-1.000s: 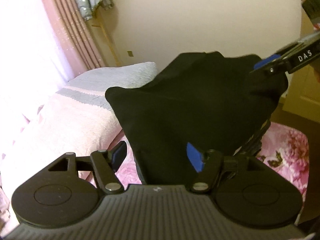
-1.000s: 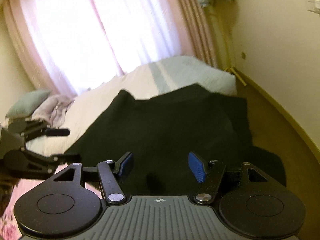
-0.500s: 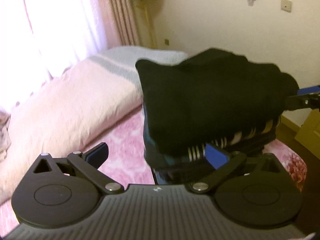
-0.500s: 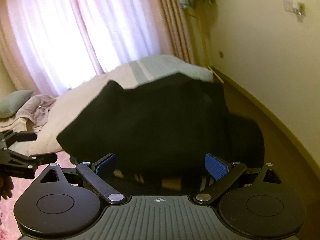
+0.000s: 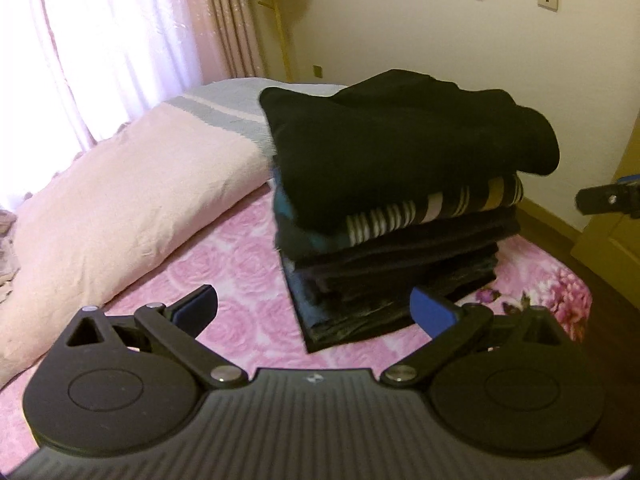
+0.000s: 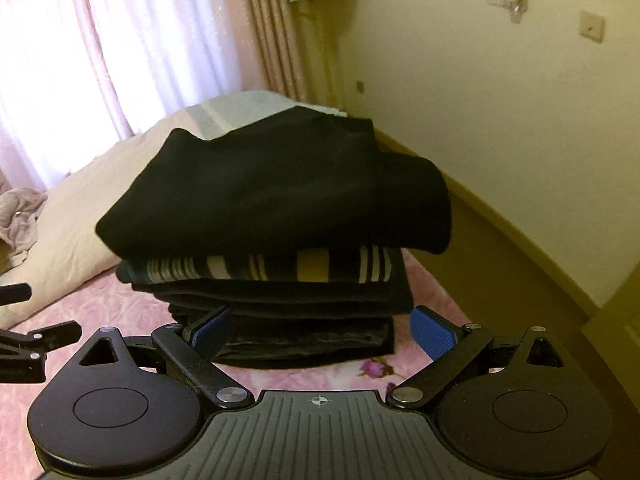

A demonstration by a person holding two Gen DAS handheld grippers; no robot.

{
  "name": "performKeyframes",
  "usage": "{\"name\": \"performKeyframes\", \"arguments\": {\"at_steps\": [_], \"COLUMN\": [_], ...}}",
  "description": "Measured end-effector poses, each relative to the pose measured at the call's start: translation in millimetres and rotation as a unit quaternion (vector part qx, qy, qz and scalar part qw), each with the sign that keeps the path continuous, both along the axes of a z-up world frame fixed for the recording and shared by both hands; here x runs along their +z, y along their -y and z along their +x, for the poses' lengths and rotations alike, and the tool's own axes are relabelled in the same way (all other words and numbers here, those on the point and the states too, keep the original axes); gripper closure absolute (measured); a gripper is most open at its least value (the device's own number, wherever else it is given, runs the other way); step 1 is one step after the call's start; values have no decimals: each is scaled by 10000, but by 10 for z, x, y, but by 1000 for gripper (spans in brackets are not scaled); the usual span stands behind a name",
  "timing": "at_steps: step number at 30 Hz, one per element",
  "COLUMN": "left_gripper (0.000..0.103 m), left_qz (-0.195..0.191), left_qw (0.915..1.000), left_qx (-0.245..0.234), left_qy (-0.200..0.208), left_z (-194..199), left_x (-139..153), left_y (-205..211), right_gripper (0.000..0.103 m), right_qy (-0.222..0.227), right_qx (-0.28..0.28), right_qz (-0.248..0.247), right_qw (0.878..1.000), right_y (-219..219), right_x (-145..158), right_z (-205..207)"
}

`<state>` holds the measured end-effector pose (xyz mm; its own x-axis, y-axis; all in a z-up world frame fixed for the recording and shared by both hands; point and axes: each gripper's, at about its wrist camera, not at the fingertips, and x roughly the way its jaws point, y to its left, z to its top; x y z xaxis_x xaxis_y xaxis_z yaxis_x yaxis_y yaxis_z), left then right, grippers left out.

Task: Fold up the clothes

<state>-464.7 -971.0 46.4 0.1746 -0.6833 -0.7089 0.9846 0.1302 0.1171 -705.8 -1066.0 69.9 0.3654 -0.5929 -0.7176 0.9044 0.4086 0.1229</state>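
Left wrist view, curtain point(image 5: 100, 40): far left, lit from behind, above the head of the bed.
Quilt point(image 5: 132, 184): a pink roll lying along the bed's left side, well apart from the clothes, so it leaves the flowered sheet point(image 5: 224, 264) free as a work surface.
Left gripper point(image 5: 314, 312): jaws spread wide and holding nothing, level with the foot of the pile and just short of it.
Pile point(image 5: 394, 272): folded dark clothes stacked on the sheet, right of the quilt, near the bed's corner; probably kept there so finished pieces stay out of the folding area.
Black top point(image 5: 400, 148): folded and lying on the pile, above a striped piece point(image 5: 436, 210). It overhangs the layers below on the left and bulges at its right fold.
Its axis: the long side runs left to right across this view, the rounded fold to the right, the looser corner to the left and away.
Right wrist view, pile point(image 6: 288, 304): seen from its other near side, with the left gripper's fingers point(image 6: 44, 336) at the left edge.
Black top here point(image 6: 280, 192): again widest left to right, pointed corner at the left, thick fold at the right.
Right gripper point(image 6: 320, 328): jaws apart and empty, the pads flanking the pile's lowest layers without clearly touching them.
Judgement: this piece looks finished; squaring its overhang may be all that is left.
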Motion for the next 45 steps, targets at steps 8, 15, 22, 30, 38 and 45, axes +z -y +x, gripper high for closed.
{"name": "performKeyframes", "arguments": {"at_steps": [8,15,22,30,38,45], "left_gripper": [2,2,2,2,2,2], "left_qz": [-152,-172,-289,-293,-197,-113], "left_qw": [9996,9996,9990,9971,9968,9970], "left_qx": [-231,-48,223,532,595,593], "left_qy": [-67,-224,-251,-449,-501,-475], "left_z": [-29,-7,-88,-271,-431,-497], "left_x": [46,64,134,168,140,119], "left_y": [-674,-971,-882,-696,-608,-551], "right_gripper": [6,6,6,6,6,6], "right_qy": [-180,-183,-334,-493,-450,-388], "right_qx": [-78,-159,3,275,368,464], "right_qz": [29,118,-13,-59,-50,37], "right_qw": [9998,9996,9994,9984,9983,9982], "right_y": [-797,-1171,-1058,-833,-714,-675], "right_x": [22,63,155,169,116,60], "right_z": [116,169,214,134,26,8]}}
